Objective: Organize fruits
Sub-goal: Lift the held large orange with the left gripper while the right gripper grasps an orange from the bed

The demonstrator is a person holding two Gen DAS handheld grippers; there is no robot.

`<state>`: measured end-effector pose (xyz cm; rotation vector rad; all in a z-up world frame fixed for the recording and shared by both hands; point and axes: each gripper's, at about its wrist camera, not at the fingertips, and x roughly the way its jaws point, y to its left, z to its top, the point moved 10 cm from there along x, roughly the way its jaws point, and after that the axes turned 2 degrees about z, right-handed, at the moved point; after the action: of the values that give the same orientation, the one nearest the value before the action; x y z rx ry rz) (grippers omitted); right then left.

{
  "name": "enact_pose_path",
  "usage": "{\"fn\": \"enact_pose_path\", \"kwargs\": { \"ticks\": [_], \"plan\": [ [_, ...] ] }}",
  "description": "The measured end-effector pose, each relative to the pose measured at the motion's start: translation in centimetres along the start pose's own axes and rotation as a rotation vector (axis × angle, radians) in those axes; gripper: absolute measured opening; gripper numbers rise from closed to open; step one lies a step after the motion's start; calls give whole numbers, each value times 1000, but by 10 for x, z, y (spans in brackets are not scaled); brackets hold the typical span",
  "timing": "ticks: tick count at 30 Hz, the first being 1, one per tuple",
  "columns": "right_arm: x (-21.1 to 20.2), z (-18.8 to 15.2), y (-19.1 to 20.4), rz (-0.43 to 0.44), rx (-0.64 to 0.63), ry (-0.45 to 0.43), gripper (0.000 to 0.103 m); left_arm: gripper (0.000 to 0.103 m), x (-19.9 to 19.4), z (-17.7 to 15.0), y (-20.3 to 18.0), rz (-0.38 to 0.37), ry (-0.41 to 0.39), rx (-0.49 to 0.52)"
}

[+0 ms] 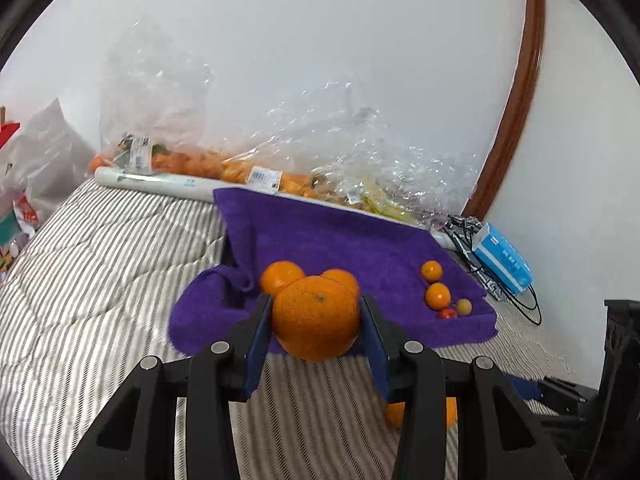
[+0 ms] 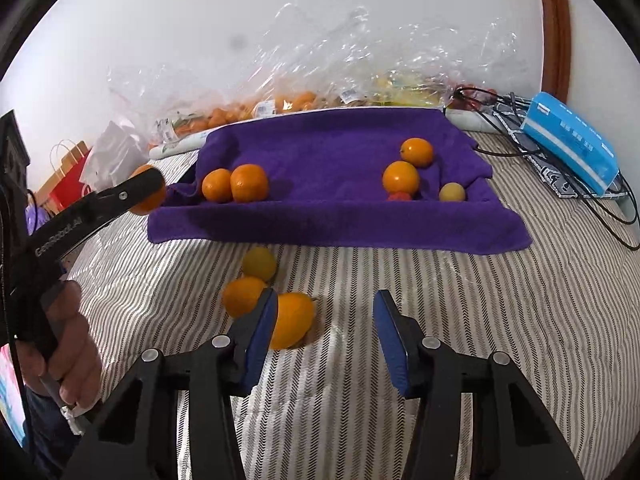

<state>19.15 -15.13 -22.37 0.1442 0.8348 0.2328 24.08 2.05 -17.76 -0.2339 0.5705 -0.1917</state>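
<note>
My left gripper [image 1: 316, 316] is shut on a large orange [image 1: 316, 318] and holds it above the near edge of the purple towel [image 1: 340, 240]. Two oranges [image 1: 282, 276] lie on the towel's left side; small orange fruits [image 1: 437, 295], a red one and a yellowish one lie at its right. In the right wrist view my right gripper [image 2: 325, 320] is open and empty above the striped bedding, beside an orange-yellow fruit [image 2: 292, 320], an orange [image 2: 242, 295] and a yellow fruit [image 2: 259, 263]. The left gripper [image 2: 144, 190] with its orange shows at the left there.
Clear plastic bags of fruit [image 1: 192, 160] lie along the white wall behind the towel [image 2: 340, 184]. A blue box [image 2: 570, 142] and black cables [image 2: 500, 100] are at the right. Paper bags [image 2: 70, 172] stand at the left. A white tube [image 1: 152, 182] lies behind the towel.
</note>
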Motion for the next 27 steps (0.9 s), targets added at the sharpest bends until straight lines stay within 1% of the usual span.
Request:
{"fn": "enact_pose_path", "kwargs": {
  "ticks": [3,8,11,14,18,22,24,27],
  "plan": [
    [2,1,7,-1,-6,4,50,41,-6,-2,13,33,4,3],
    [10,0,18,-12,-18,19,50,41,-8,-6,27,32,15,-42],
    [16,-3,22,-49,-46,29,50,41,-11,-7,28,27,9,-50],
    [21,-9,23,-84,-84,46,49,41,-11,-8,25,34,7,-32],
    [24,-14,23,-125,-123,45,49,41,-11,-9,21,43,3,-4],
    [26,-20,18,-158,-153,65,47,41,-10,-8,23,33,9,-21],
    [25,-19,12,-164,-139,59,47,41,-9,-8,26,25,18,-41],
    [26,-17,5,-138,-92,59,47,41,-7,-9,30,22,27,-62]
  ]
}}
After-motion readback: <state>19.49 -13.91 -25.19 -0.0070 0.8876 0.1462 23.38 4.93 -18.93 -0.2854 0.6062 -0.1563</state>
